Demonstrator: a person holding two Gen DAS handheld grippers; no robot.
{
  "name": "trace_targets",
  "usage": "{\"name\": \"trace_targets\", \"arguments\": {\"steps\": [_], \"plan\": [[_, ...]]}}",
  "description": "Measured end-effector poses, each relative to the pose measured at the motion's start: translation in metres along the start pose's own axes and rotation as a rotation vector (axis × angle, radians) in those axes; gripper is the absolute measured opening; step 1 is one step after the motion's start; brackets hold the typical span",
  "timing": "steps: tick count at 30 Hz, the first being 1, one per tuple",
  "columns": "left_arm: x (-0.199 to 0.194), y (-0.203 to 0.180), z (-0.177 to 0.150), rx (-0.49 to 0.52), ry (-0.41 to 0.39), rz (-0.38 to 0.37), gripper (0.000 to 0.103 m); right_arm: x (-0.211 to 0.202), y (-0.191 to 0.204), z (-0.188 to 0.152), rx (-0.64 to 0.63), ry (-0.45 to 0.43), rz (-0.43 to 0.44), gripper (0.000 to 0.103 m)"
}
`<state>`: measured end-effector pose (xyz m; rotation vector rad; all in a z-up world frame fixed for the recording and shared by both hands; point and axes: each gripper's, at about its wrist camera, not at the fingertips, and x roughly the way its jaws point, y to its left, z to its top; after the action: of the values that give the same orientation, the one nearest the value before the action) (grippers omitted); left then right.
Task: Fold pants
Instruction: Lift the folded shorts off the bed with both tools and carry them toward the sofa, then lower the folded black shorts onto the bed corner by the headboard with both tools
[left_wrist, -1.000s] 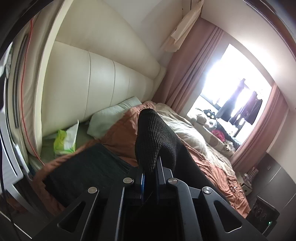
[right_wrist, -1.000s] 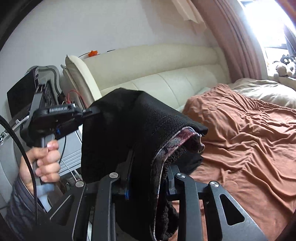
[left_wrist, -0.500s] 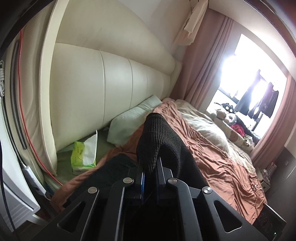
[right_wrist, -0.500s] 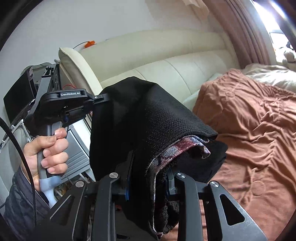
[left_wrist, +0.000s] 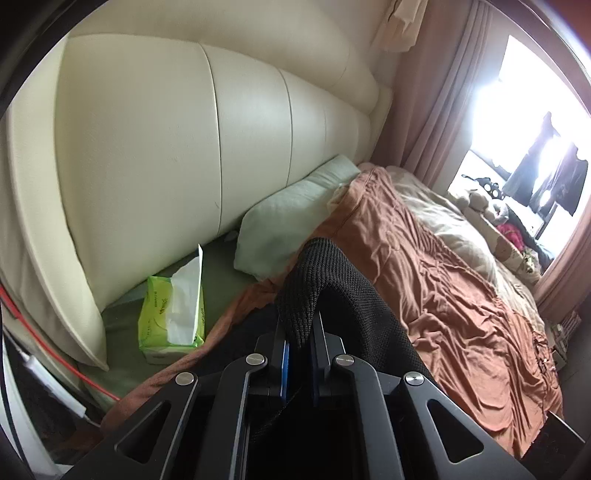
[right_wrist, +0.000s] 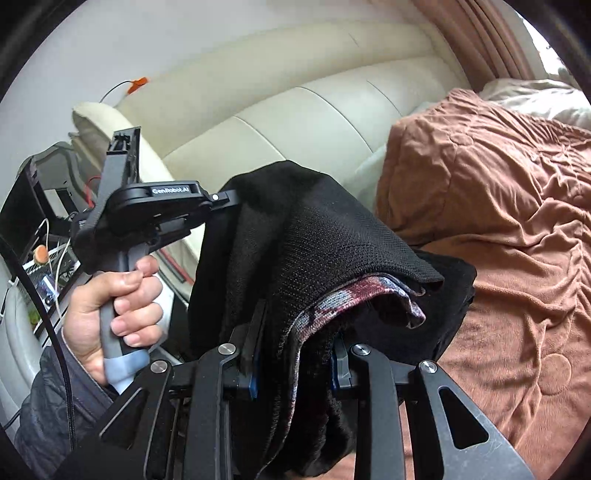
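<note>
The black knit pants (right_wrist: 306, 236) hang in the air between both grippers, with a reddish patterned lining (right_wrist: 373, 295) showing at one edge. My right gripper (right_wrist: 295, 362) is shut on a thick bunch of the fabric. My left gripper (left_wrist: 300, 343) is shut on a fold of the same pants (left_wrist: 325, 273). In the right wrist view the left gripper's body (right_wrist: 162, 206) and the hand holding it are at the left, with the cloth stretched from it. The lower part of the pants drapes down to the brown bedspread (right_wrist: 517, 206).
A cream padded headboard (left_wrist: 192, 129) runs along the bed. A green tissue pack (left_wrist: 171, 314) and a pale green pillow (left_wrist: 291, 218) lie by it. The brown bedspread (left_wrist: 461, 288) covers the bed; a bright window (left_wrist: 524, 110) is beyond. Electronics and cables (right_wrist: 40, 236) stand at left.
Both grippers have moved lower and closer to the head of the bed with the pants still held. The headboard and tissue pack now fill more of the left wrist view.
</note>
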<state>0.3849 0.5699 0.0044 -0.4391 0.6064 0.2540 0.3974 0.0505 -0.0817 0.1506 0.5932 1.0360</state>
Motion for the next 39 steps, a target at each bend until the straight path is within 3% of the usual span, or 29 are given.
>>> {"name": "trace_targets", "arguments": {"steps": [8,11,13,14,15,17,18,22,27,32,37,39], "plan": [[0.065,-0.013,0.007,0.039,0.047,0.052,0.009,0.027,-0.046,0.006,0.105,0.017,-0.006,0.025],[0.096,-0.011,0.002,0.065,0.113,0.120,0.012,0.046,-0.069,0.005,0.192,0.070,-0.002,0.032],[0.106,-0.005,-0.004,0.058,0.143,0.170,0.013,0.057,-0.088,0.003,0.285,0.131,0.034,0.044],[0.105,-0.001,-0.006,0.044,0.143,0.177,0.017,0.059,-0.095,0.002,0.322,0.141,0.063,0.050],[0.103,0.002,-0.006,0.034,0.139,0.172,0.026,0.060,-0.104,0.001,0.365,0.144,0.107,0.062],[0.095,0.008,-0.006,0.022,0.120,0.177,0.046,0.059,-0.113,-0.001,0.414,0.135,0.146,0.069],[0.088,0.010,-0.006,0.017,0.104,0.180,0.050,0.062,-0.118,-0.003,0.450,0.137,0.187,0.069],[0.068,0.017,-0.015,-0.016,0.101,0.138,0.050,0.081,-0.129,-0.002,0.537,0.185,0.261,0.069],[0.057,0.008,-0.037,-0.020,0.128,0.096,0.050,0.090,-0.146,0.018,0.564,0.158,0.239,0.069],[0.053,0.000,-0.061,-0.001,0.172,0.080,0.050,0.079,-0.153,0.050,0.489,0.078,0.193,0.069],[0.043,0.003,-0.072,-0.009,0.180,0.092,0.050,0.038,-0.141,0.072,0.326,-0.029,-0.023,0.069],[0.038,0.005,-0.075,-0.014,0.180,0.086,0.050,0.027,-0.127,0.072,0.256,-0.043,-0.044,0.069]]}}
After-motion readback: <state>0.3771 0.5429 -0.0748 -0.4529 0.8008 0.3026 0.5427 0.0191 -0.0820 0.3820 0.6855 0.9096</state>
